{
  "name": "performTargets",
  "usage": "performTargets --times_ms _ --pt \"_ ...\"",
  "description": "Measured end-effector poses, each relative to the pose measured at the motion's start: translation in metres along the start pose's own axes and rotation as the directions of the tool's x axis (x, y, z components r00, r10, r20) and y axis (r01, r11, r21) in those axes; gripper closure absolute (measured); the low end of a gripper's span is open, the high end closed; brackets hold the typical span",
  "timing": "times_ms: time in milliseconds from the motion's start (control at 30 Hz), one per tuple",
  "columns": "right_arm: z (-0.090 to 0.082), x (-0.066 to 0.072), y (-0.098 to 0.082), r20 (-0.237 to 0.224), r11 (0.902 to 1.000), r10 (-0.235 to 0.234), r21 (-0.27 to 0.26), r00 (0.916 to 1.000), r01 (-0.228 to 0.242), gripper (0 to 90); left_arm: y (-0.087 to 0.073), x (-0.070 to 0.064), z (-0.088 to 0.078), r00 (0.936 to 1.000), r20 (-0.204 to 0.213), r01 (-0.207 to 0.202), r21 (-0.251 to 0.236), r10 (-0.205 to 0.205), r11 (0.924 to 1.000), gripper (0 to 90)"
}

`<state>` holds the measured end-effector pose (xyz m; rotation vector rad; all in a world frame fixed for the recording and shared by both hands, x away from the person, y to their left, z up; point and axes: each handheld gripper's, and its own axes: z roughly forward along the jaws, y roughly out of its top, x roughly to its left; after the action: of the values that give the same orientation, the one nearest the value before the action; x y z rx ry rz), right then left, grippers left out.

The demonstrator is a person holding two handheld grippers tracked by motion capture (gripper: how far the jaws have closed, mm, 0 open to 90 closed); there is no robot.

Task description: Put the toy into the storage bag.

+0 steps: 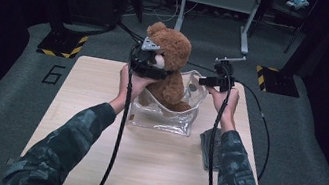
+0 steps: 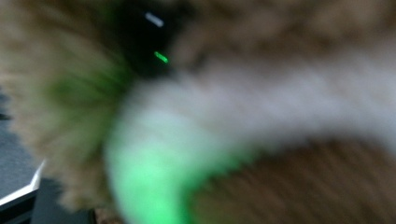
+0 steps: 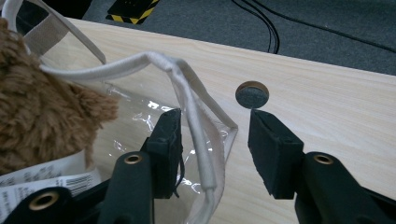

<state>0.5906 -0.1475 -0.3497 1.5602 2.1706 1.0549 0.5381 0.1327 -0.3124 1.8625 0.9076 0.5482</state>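
the fluffy brown teddy bear (image 1: 172,68) sits in the clear plastic bag with white trim (image 1: 168,118) at the light wooden desk's (image 1: 92,151) centre. the left gripper (image 1: 149,67) presses against the bear's face at the bear's 9 o'clock, jaws' state unclear. the right gripper (image 3: 215,135) at 3 o'clock has jaws apart, astride the bag's rim.

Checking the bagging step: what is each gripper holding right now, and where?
The right gripper holds nothing; its jaws stand open around the clear bag's white rim. The left gripper is pressed against the teddy bear's head; a grip cannot be told.
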Motion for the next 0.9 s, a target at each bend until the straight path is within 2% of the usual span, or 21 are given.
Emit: performTargets --times_ms 67,133,200,267,300,367,400,500,533,600,633,667,800,867,900 --pt "0.001 0.002 -0.002 0.001 0.9999 -0.012 0.003 0.9999 0.012 48.0 -0.003 0.002 0.0 0.9999 0.009 -0.011 0.037 0.011 0.9992 20.7" --pt "0.003 0.004 -0.001 -0.011 0.9993 -0.036 -0.006 0.9993 0.036 46.3 -0.008 0.002 0.003 0.9996 0.012 -0.026 0.072 0.025 0.9971 22.7" --pt "0.005 0.008 0.003 0.006 0.9986 -0.045 -0.028 0.9989 0.046 46.7 -0.013 0.003 0.006 0.9992 0.012 -0.039 0.102 0.038 0.994 26.6" --pt "0.008 0.01 0.007 -0.001 0.9979 -0.056 -0.033 0.9984 0.056 53.6 -0.018 0.004 0.008 0.9998 0.012 -0.02 0.114 0.018 0.9933 28.0" --pt "0.01 0.012 0.009 0.019 0.9972 -0.066 -0.033 0.9976 0.067 60.9 -0.019 0.005 0.009 0.9998 0.01 -0.019 0.124 0.018 0.9921 28.0" --pt "0.015 0.013 0.011 0.028 0.9977 -0.068 0.0 0.9973 0.068 73.1 -0.022 0.007 0.011 0.9999 0.007 -0.013 0.133 0.012 0.991 27.8" --pt "0.016 0.013 0.011 0.042 0.9984 -0.055 -0.008 0.9976 0.056 76.6 -0.024 0.007 0.011 0.9999 0.008 -0.011 0.137 0.01 0.9905 27.4" --pt "0.017 0.01 0.011 0.03 0.9997 -0.023 -0.004 0.9993 0.023 80.8 -0.027 0.009 0.009 0.9998 0.015 -0.011 0.152 0.009 0.9884 24.2" --pt "0.017 0.01 0.011 0.03 0.9998 -0.02 -0.003 0.9994 0.02 80.0 -0.027 0.01 0.008 0.9997 0.012 -0.021 0.161 0.02 0.9867 22.5" --pt "0.016 0.012 0.011 0.043 0.9999 -0.015 0.003 0.999 0.015 77.0 -0.029 0.011 0.006 0.9996 0.024 -0.019 0.177 0.015 0.984 20.2" --pt "0.015 0.012 0.011 0.035 0.9999 -0.016 0.005 0.9993 0.015 75.1 -0.03 0.011 0.004 0.9997 0.021 -0.019 0.183 0.016 0.9829 19.4" --pt "0.014 0.011 0.01 0.039 0.9999 -0.012 0.005 0.9992 0.012 71.2 -0.03 0.011 0.003 0.9996 0.022 -0.023 0.183 0.019 0.9828 19.4" --pt "0.006 0.007 0.008 0.029 1.0 0.003 0.005 0.9996 -0.003 64.4 -0.028 0.01 0.0 0.9986 0.044 -0.039 0.235 0.029 0.9712 14.9" --pt "0.003 0.006 0.007 0.027 1.0 -0.001 0.007 0.9996 0.0 63.1 -0.026 0.009 -0.004 0.9975 0.042 -0.065 0.25 0.056 0.966 14.0" --pt "0.001 0.006 0.006 0.027 1.0 -0.006 0.005 0.9996 0.005 60.7 -0.026 0.009 -0.006 0.9975 0.05 -0.061 0.251 0.049 0.9661 13.3"
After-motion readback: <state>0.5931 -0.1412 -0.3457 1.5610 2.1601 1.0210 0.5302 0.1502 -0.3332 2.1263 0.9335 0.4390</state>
